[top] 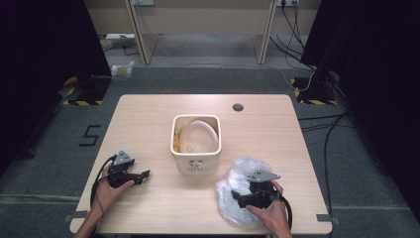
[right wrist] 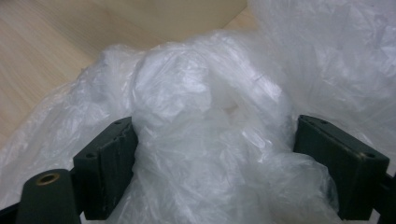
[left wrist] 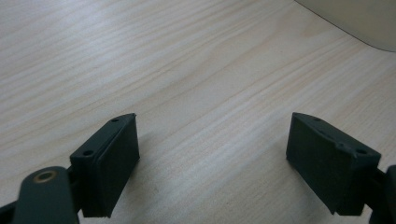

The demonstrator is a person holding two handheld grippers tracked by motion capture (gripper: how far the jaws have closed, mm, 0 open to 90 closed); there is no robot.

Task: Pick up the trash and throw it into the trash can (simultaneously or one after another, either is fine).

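A lab or recording studio, judging by the light wooden table [top: 148,119] with a cable hole, set alone on grey carpet between black curtains [top: 44,54]. Yellow-and-black hazard-taped stand feet [top: 81,101], loose black cables [top: 329,134] across the floor, a taped number mark [top: 90,135]. Plain beige desk [top: 203,20] behind.

The desk [top: 148,124] is pale wood with a fine straight grain, with a small dark grey round cap [top: 237,107] at its far side. The bin [top: 195,144] at its middle is cream, with a faint grey print on its near wall and something yellow showing inside beside clear film. The plastic bag [top: 237,196] at near right is translucent white and crinkled. Both grippers, left [top: 143,174] and right [top: 236,197], are matt black with grey plates on top. The floor [top: 346,163] is dark grey, marked with black-and-yellow striped tape [top: 81,102].
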